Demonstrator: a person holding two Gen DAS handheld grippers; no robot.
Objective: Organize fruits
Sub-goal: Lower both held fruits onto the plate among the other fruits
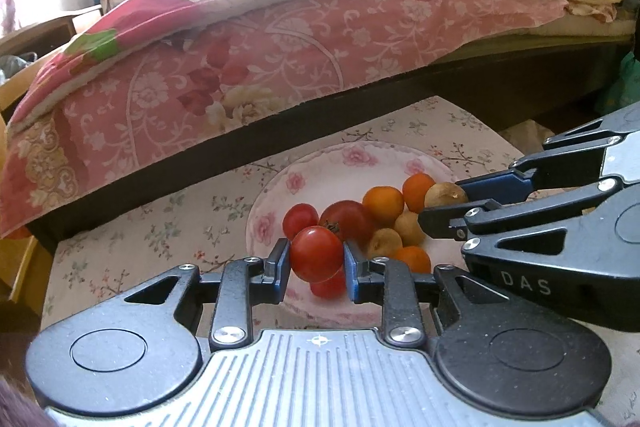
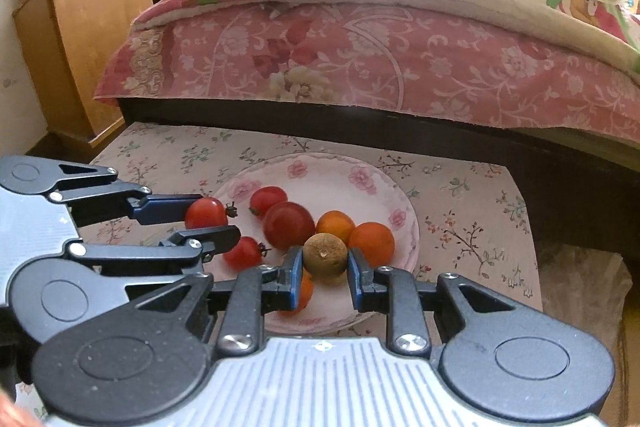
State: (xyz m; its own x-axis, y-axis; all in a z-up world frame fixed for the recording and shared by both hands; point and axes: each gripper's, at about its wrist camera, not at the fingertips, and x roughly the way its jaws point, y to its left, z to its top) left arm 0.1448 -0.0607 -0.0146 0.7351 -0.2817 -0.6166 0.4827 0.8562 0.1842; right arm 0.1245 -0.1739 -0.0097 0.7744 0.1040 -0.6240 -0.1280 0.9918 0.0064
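**Both hand-held grippers clamped on fruit over the plate**

Right now my left hand-held gripper reaches forward and level, its blue-padded fingers pressed against either side of a red tomato. That tomato is smooth, glossy and round, held just above the near part of the plate. In the right wrist view I see it from the side, with its dark dried stem pointing away from the fingers.

My right hand-held gripper comes in from the right of the left one, angled across it, and grips a brown fruit between its pads. Its skin is dull and rough, with a pale patch on top, and it sits above the heap in the middle of the plate.

Below both tools lies the plate, round, white and glazed, with pink flowers printed round a scalloped rim. On it I count three more red tomatoes, some matte orange fruits and a few brown ones, all bunched together and touching.

I see the plate resting on a bench covered by a pale cloth printed with small twigs and blossoms. Beyond it runs the dark frame of a bed, draped in a pink floral quilt. A wooden cabinet stands farther left.
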